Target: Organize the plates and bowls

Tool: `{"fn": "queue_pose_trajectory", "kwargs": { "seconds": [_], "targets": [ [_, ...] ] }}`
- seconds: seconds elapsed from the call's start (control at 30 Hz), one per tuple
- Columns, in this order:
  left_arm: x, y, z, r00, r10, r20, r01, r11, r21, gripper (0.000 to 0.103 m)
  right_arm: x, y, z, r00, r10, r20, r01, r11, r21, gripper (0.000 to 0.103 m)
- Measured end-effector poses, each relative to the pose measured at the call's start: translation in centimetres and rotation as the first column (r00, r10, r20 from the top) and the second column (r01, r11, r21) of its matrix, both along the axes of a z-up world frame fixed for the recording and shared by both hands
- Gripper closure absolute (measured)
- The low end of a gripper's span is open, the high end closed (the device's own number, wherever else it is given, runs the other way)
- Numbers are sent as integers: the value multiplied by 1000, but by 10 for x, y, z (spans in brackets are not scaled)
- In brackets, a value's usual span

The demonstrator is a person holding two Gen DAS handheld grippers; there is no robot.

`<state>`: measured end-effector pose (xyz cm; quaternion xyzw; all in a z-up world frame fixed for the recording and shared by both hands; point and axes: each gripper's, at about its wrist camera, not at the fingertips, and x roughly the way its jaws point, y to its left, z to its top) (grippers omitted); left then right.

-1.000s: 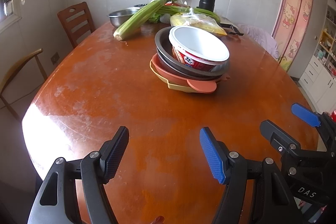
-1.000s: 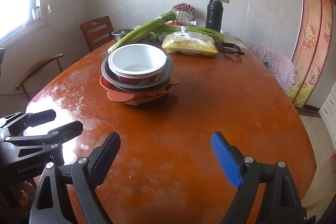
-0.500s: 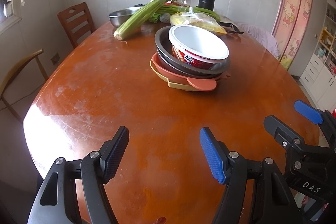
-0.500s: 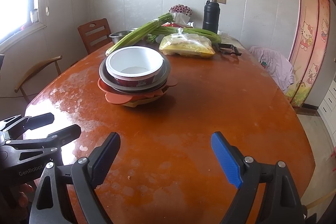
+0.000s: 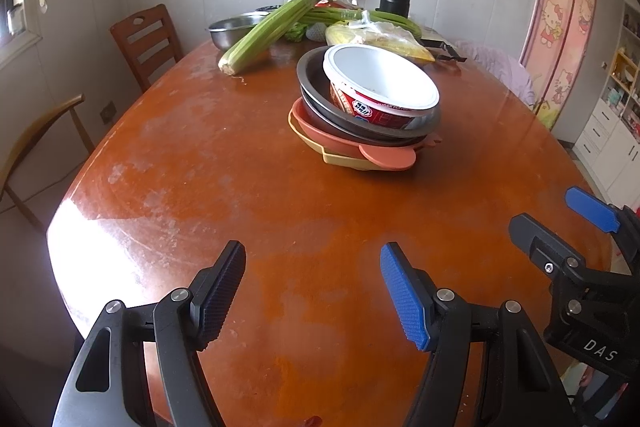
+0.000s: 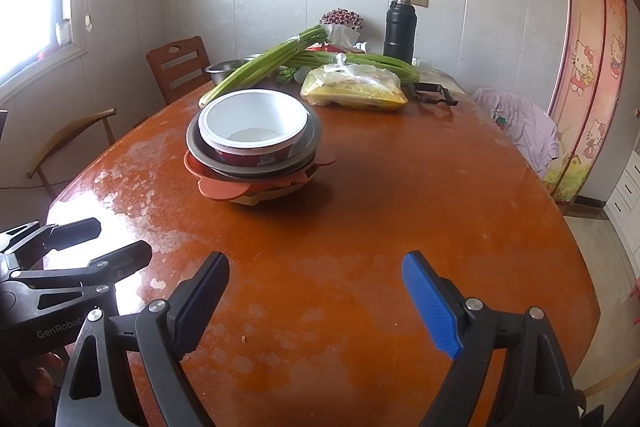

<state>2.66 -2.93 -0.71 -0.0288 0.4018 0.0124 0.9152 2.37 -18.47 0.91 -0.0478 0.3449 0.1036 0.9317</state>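
Nearly nothing moved vs. earlier frame. Left claw [image 5: 312,291] & right claw [image 6: 316,301] both wide, empty, hovering over worktop [image 5: 192,163]. Bowl stack [image 5: 366,111] straight ahead, well apart; slightly nearer left claw.

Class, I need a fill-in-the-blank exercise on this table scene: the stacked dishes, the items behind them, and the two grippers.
1. The white paper bowl sits at the ____ of the stack.
2. It rests directly in a ____ metal pan.
3. The flask behind the celery is ____ in colour.
4. The left gripper and right gripper both hold ____.

Missing words: top; grey; black; nothing
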Motion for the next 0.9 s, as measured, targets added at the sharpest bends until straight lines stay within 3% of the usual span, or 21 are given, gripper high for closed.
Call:
{"fn": "queue_pose_trajectory", "kwargs": {
  "seconds": [0.73, 0.9],
  "targets": [
    [10, 7, -10, 999, 30, -27, -29, 999, 18, 31, 12, -14, -5, 1000, -26, -10, 26, 1000, 10, 15],
    [27, 32, -8, 998, 54, -36, -54, 998, 8, 31, 26, -26, -8, 999, -26, -32, 27, 999, 18, 15]
  ]
}}
